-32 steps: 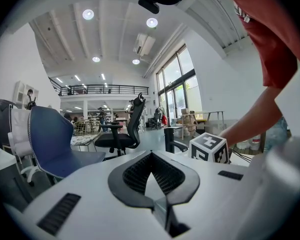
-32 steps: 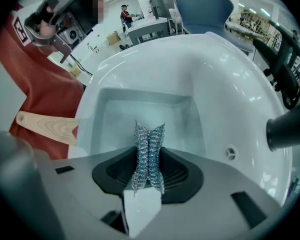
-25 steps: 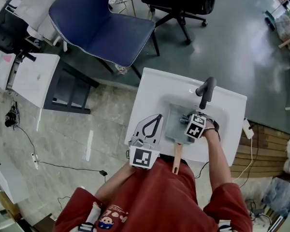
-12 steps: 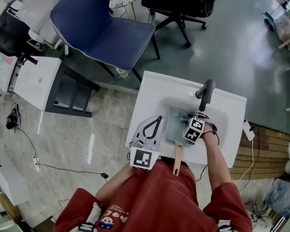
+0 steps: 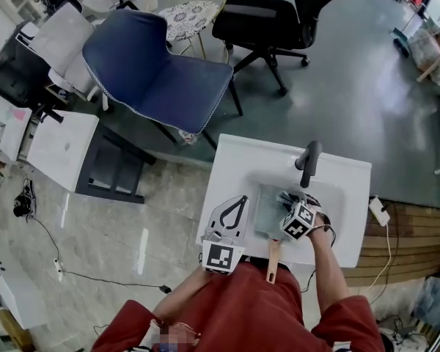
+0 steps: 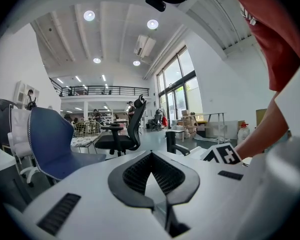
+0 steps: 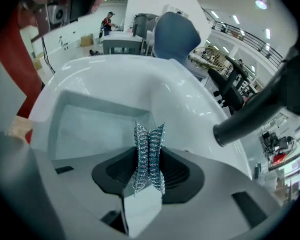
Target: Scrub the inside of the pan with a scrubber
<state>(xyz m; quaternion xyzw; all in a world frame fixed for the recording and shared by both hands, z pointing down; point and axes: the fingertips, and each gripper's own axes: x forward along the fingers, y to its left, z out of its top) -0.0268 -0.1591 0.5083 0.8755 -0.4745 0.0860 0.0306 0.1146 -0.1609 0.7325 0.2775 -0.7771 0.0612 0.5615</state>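
The square grey pan lies in the basin of the white sink, in front of the black faucet, with its wooden handle pointed toward the person. The right gripper is held over the pan, its fingers clamped on a steel-wool scrubber that projects past the fingertips. Contact between scrubber and pan floor cannot be confirmed. The left gripper is held over the left edge of the sink, its fingers closed and empty.

For effective scrubbing, the scrubber should be pressed flat against the pan floor and drawn in overlapping strokes into the corners and along the walls. The clamp should be kept firm so the wad is not dragged out. The pan is unrestrained and is likely to slide; the handle could be steadied with the left gripper.
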